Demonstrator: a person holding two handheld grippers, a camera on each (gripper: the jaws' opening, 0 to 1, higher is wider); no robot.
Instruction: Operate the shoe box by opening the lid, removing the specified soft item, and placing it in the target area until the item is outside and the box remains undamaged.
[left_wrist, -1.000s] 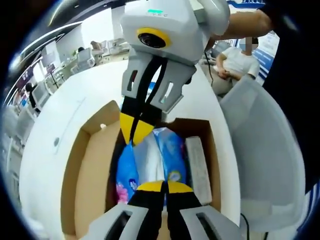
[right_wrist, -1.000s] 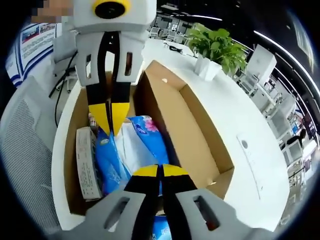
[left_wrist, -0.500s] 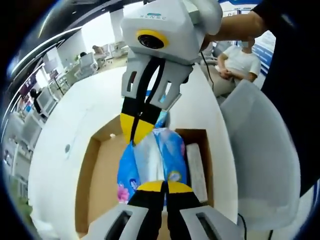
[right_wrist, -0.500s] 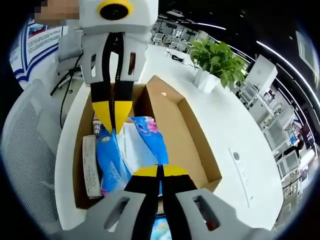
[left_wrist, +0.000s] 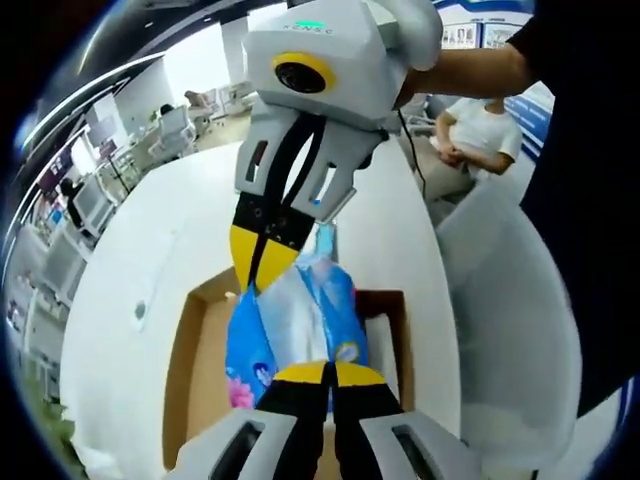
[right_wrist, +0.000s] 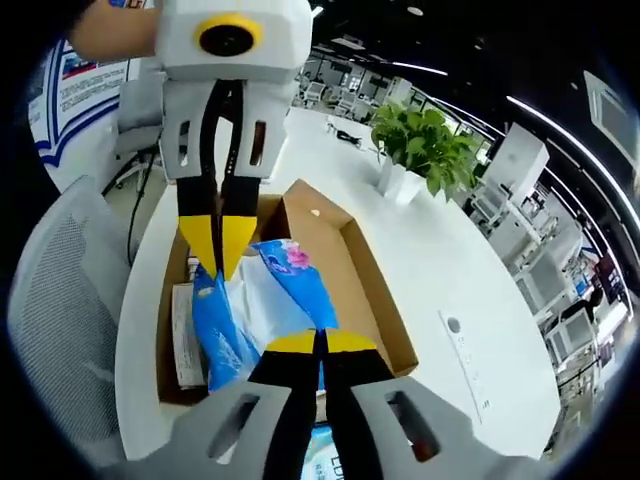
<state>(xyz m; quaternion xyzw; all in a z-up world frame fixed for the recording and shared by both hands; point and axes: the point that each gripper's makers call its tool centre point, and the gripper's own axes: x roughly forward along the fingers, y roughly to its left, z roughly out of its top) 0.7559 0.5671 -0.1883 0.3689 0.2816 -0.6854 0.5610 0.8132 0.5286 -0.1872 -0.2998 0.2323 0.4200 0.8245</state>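
Observation:
A soft blue and white pack (left_wrist: 300, 310) hangs stretched between my two grippers above the open cardboard shoe box (left_wrist: 188, 350). My left gripper (left_wrist: 327, 372) is shut on the pack's near end. My right gripper (left_wrist: 262, 265) comes in from above and is shut on the far end. In the right gripper view the same pack (right_wrist: 270, 295) runs from my right gripper (right_wrist: 320, 342) up to my left gripper (right_wrist: 218, 250), clear of the box (right_wrist: 355, 275) below. The box's lid stands open along its long side.
A white paper packet (right_wrist: 185, 340) lies inside the box along one wall. The box sits on a white round-edged table (right_wrist: 450, 260). A grey mesh chair (right_wrist: 60, 290) stands beside the table, a potted plant (right_wrist: 420, 150) at its far end. A seated person (left_wrist: 480, 130) is behind.
Both grippers have risen with the pack held between them. The pack has come up out of the box, which now looks smaller and farther below.

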